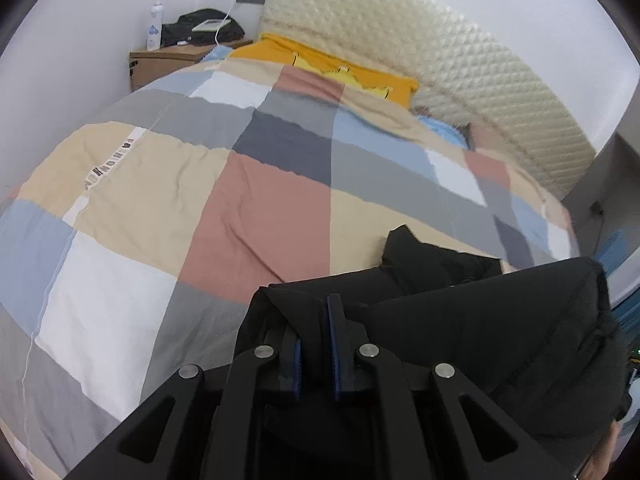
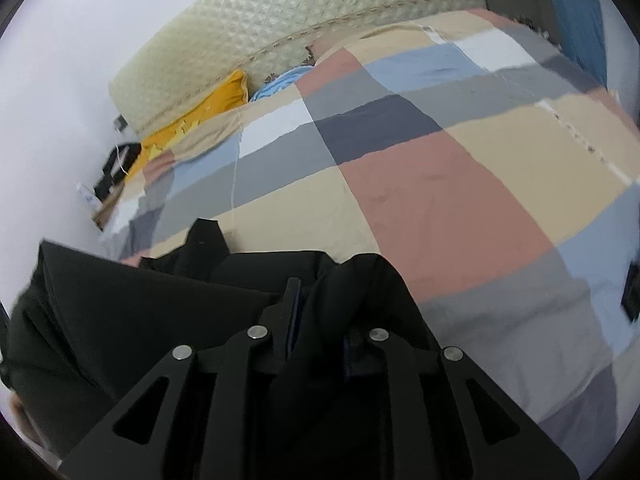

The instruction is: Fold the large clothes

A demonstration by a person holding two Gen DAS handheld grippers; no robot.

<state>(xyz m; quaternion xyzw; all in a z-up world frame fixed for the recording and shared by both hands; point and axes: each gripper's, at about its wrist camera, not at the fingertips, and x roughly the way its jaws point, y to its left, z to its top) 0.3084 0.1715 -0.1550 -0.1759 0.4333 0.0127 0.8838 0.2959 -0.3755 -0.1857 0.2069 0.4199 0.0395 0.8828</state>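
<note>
A large black garment (image 1: pixel 480 312) hangs between my two grippers above the near edge of the bed. In the left wrist view my left gripper (image 1: pixel 316 308) is shut on a fold of it, blue pads (image 1: pixel 333 344) pressed to the cloth. In the right wrist view the same black garment (image 2: pixel 120 304) stretches to the left, and my right gripper (image 2: pixel 320 292) is shut on a bunched fold of it. The cloth covers the right finger. A dark sleeve end (image 2: pixel 206 240) rests on the quilt.
A patchwork quilt (image 1: pixel 256 208) in beige, pink, grey, blue and white covers the bed. An orange pillow (image 1: pixel 340 68) lies by the cream quilted headboard (image 1: pixel 420 52). A wooden nightstand (image 1: pixel 168 60) with a bottle and a dark bag stands at the far left.
</note>
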